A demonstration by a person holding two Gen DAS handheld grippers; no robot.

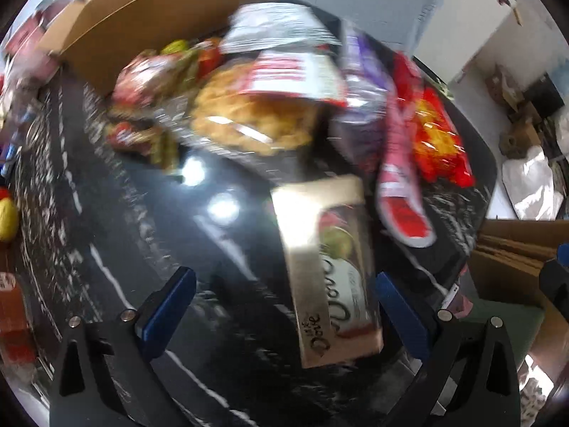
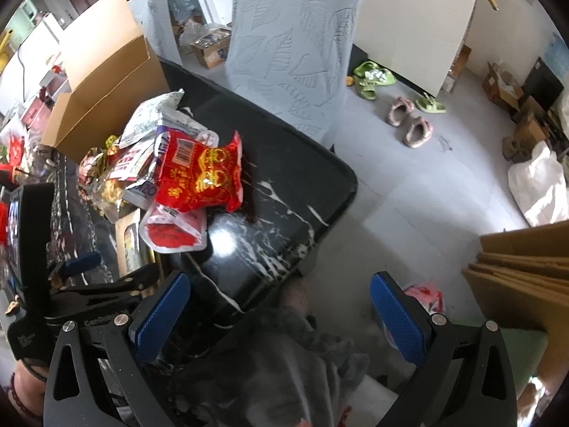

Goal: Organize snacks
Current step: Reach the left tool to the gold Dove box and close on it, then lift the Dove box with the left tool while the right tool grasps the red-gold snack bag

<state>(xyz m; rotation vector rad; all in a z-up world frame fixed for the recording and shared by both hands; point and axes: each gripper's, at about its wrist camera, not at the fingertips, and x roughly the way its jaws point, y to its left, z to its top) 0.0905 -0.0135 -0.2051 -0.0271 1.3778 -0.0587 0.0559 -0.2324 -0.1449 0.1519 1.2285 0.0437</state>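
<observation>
1. Both claws stand apart and hold nothing: our left gripper [image 1: 284, 313] hovers over the black marble table [image 1: 117, 220], and our right gripper [image 2: 281, 316] hangs off the table's near corner, above the floor

2. At far left a brown cardboard box [image 1: 142, 17] stands open behind the heap, which we take for the likely place to put things

3. Moving right, the snack pile [image 1: 270, 106] lies in the middle of the table; that view is blurred, so we cannot read most packets

4. Just in front of the left claw lies the Dove chocolate box [image 1: 334, 277], nearer its right-hand finger. Its long axis runs from the claw away toward the pile, slightly tilted, printed face up

5. We judge the box stiff, light and glossy, so it may slip; gripping across its narrow width, over the long edges, looks best

6. Further right, the red packet [image 2: 201, 174] lies on top of the heap; it looks soft and crinkly, with crushable contents, so we would pinch it lightly at a sealed edge
</observation>
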